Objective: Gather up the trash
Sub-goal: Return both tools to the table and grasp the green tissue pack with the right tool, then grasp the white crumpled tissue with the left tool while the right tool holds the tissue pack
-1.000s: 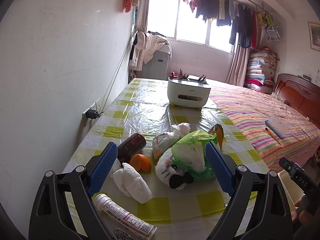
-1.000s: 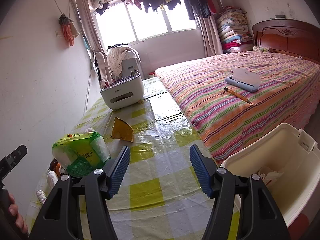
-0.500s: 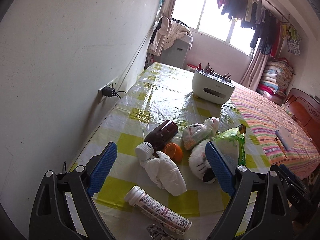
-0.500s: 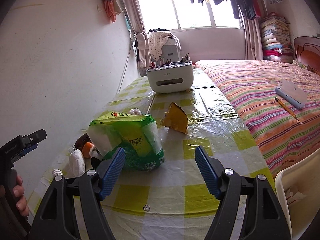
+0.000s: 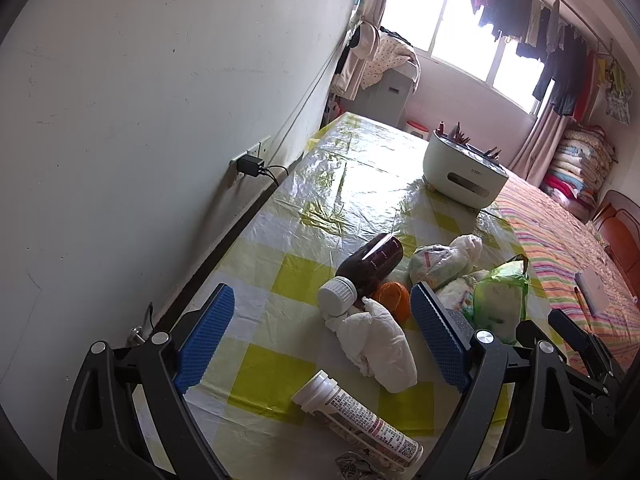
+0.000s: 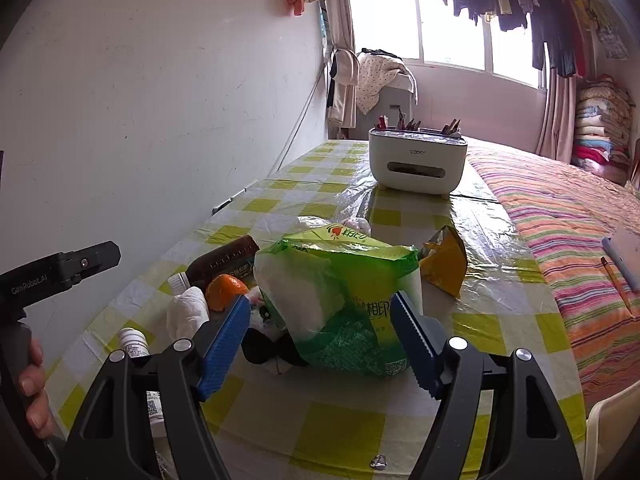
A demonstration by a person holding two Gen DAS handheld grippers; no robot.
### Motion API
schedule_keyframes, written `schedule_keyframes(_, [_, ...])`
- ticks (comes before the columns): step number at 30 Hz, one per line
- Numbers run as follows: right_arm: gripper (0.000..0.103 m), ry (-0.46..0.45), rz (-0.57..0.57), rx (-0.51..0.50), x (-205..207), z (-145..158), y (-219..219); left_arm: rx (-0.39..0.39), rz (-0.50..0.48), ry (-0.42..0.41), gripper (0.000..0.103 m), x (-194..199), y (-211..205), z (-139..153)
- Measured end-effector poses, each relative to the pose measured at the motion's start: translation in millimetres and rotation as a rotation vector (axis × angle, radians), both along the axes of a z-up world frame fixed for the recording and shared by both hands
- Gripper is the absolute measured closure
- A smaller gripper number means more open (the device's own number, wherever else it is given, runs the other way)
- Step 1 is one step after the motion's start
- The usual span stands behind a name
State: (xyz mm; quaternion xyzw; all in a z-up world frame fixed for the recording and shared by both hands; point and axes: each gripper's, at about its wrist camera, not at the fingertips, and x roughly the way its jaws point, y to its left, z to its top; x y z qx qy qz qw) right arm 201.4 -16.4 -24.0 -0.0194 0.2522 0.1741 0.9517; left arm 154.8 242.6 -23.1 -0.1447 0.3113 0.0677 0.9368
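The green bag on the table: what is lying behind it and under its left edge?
Behind the green bag lie a yellow wrapper and a clear plastic bag. A black-and-white plush toy pokes out at its left edge; the bag covers the rest of it.

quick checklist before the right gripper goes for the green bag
1. Right gripper open: ok, nothing between its fingers.
2. Lined up: ok, green bag sits centred ahead of it.
3. Bag free of clutter: not ok, the black-and-white toy lies tucked against its near side.
4. Left gripper out of the way: ok, open over the crumpled tissue.
5. Bin reachable: cannot tell, only a white rim shows.
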Motion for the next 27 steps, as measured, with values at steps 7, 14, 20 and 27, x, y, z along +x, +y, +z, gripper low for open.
schedule_keyframes(7, [0.034, 0.069, 0.007, -0.038, 22, -9, 17, 0.017, 0.001, 0.026, 0.015, 5, -3, -3])
schedule_keyframes(14, [0.082, 0.141, 0.016, -0.005, 32, -21, 11, 0.025, -0.014, 0.051, 0.015, 12, -8, -7])
schedule_keyframes(20, [0.089, 0.079, -0.002, 0.081, 20, -4, -10, 0.048, -0.045, 0.069, 0.015, 19, -21, -10])
schedule_keyframes(27, [0.089, 0.037, -0.03, 0.144, 3, 7, -32, 0.082, -0.072, 0.104, 0.015, 32, -39, -14])
